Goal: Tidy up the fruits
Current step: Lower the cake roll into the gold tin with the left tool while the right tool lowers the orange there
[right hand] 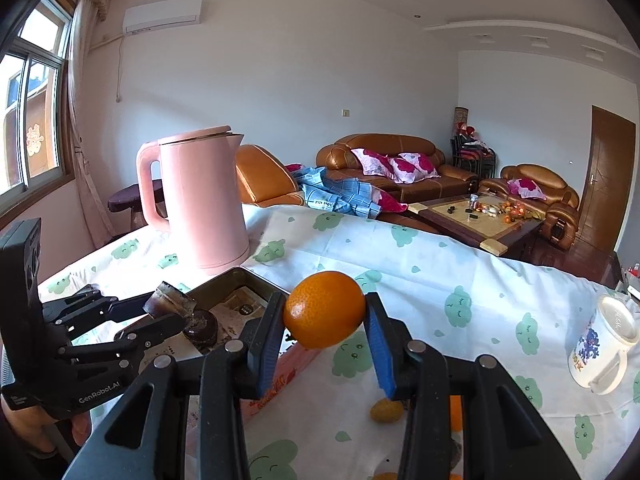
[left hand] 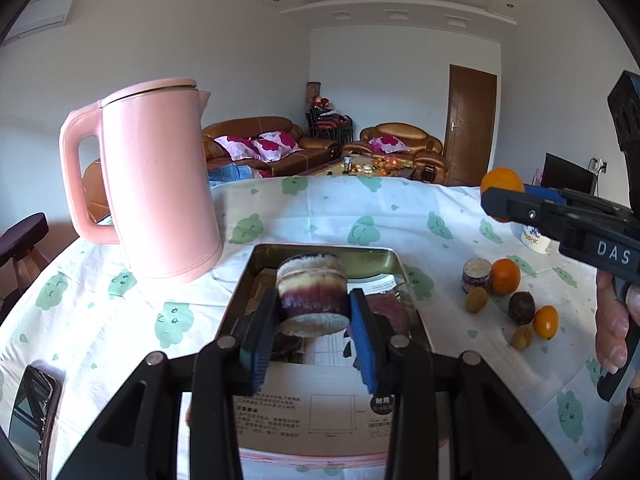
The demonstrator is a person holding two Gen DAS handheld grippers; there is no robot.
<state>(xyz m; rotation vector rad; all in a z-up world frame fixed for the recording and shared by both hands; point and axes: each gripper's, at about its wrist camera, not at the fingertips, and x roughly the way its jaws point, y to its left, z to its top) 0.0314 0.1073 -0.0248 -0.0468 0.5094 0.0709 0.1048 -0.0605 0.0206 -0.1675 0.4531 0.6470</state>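
Left wrist view shows the left gripper clamped on a sugarcane chunk above the metal tray, while right of the tray the right gripper pinches an orange.

Brown leather sofas, white walls

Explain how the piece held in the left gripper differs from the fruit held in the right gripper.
The sugarcane piece is a short cylinder, purple with pale cut ends; the orange is round and plain orange. The left gripper holds its piece over the metal tray; the right gripper holds the orange above the tablecloth. Both are clamped.
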